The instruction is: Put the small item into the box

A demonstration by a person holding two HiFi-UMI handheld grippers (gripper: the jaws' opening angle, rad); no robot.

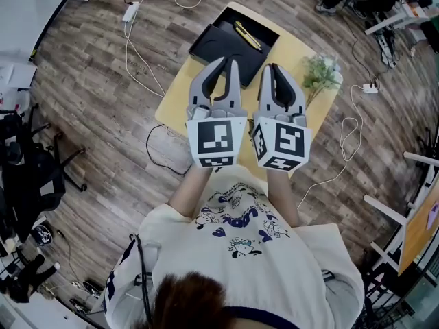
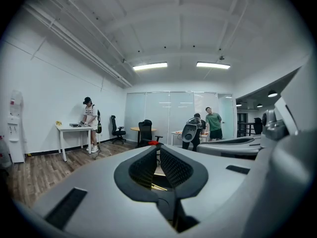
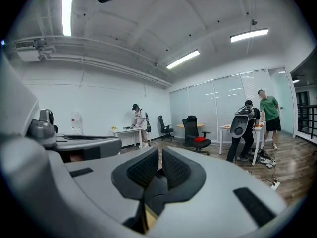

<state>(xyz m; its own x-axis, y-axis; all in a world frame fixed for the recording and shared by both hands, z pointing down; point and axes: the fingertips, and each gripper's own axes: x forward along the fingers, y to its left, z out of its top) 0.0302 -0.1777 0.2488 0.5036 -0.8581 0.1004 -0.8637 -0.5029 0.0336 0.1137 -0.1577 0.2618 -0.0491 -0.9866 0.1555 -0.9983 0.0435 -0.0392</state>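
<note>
A black box [image 1: 214,44] lies open at the far end of a small yellow table [image 1: 175,101]. A thin yellow item [image 1: 248,36] rests inside the box. I hold both grippers side by side over the table's near half, short of the box and pointing away from me. The left gripper [image 1: 230,64] is shut with nothing between its pads [image 2: 171,166]. My right gripper [image 1: 272,67] is shut too and holds nothing. Both gripper views look level across the room, so the box is hidden behind the left gripper [image 2: 158,148] and the right gripper [image 3: 160,150].
A small green plant [image 1: 321,72] sits on the table's right corner. Cables and a power strip [image 1: 130,11] lie on the wood floor around the table. A black chair [image 1: 27,177] stands at the left. Across the room, people work at a white desk [image 2: 69,130] and other tables.
</note>
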